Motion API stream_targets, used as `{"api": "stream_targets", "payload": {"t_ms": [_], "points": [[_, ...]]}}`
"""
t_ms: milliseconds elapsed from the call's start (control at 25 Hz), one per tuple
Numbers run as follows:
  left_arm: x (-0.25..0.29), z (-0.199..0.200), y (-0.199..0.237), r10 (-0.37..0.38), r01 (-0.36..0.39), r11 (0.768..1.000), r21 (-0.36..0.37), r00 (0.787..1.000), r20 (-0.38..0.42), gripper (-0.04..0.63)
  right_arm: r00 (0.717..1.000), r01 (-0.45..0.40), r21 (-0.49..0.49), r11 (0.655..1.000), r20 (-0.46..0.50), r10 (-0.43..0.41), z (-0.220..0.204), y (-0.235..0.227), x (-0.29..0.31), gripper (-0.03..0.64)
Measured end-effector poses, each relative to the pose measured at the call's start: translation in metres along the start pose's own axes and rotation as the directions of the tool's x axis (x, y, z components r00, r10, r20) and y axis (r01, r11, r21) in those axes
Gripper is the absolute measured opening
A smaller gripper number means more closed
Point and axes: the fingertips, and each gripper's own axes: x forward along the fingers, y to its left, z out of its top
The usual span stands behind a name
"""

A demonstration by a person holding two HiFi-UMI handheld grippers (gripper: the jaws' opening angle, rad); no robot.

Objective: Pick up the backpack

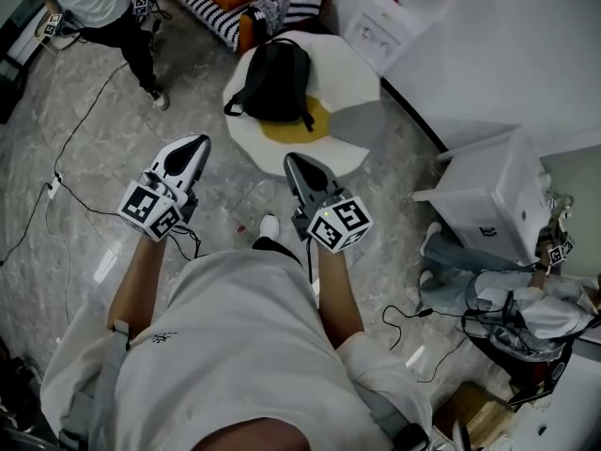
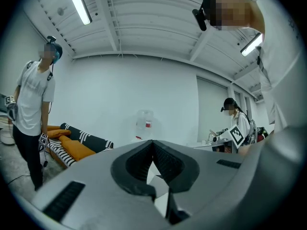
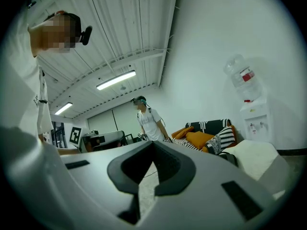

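A black backpack (image 1: 275,81) lies on a low white egg-shaped cushion (image 1: 352,78) with a yellow middle, on the floor ahead of me in the head view. My left gripper (image 1: 197,141) is held out level, short of the cushion's left edge, with its jaws shut and empty. My right gripper (image 1: 292,160) is also shut and empty, just short of the cushion's near rim. In the left gripper view, the left gripper (image 2: 153,141) has its jaws closed tip to tip. The right gripper (image 3: 153,142) looks the same in its own view, where a dark part of the backpack (image 3: 228,157) shows on the white cushion.
A striped sofa (image 1: 221,12) with orange cushions stands behind the egg cushion. A water dispenser (image 1: 390,17) is at the back right and a white cabinet (image 1: 498,195) at the right. One person (image 1: 103,7) stands at the far left. Cables (image 1: 56,186) trail over the marble floor.
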Motion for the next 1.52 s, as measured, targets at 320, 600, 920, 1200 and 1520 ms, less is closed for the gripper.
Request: {"api": "stream_targets", "payload": {"t_ms": [320,600,920,1200,1520], "points": [[0.079,-0.003,0.014,0.039,-0.040,0.999,-0.011,0.999,-0.024,0.003,0.998,-0.044,0.019,0.999,-0.034,0.044,0.018,-0.075,0.020,0.006],[0.047,-0.003,0.006,0.062,-0.062,0.998,-0.006,0.998,-0.008,0.003,0.997,-0.073,-0.008,0.997,-0.034,0.072,0.012,-0.050,0.014,0.006],[0.013,-0.006,0.017,0.102,-0.102,0.995,-0.006,0.995,0.012,0.003,0.997,-0.079,-0.027,0.997,-0.021,0.078,0.009,-0.032,0.018,0.006],[0.003,-0.023,0.053,0.051,-0.050,0.999,-0.020,0.998,0.038,0.003,0.999,-0.036,-0.059,0.998,-0.025,0.034,-0.009,-0.025,0.046,0.006],[0.103,-0.022,0.121,-0.003,0.001,0.999,-0.049,0.999,-0.046,0.003,0.998,0.043,-0.029,0.999,-0.038,-0.044,0.021,-0.119,0.106,0.006]]}}
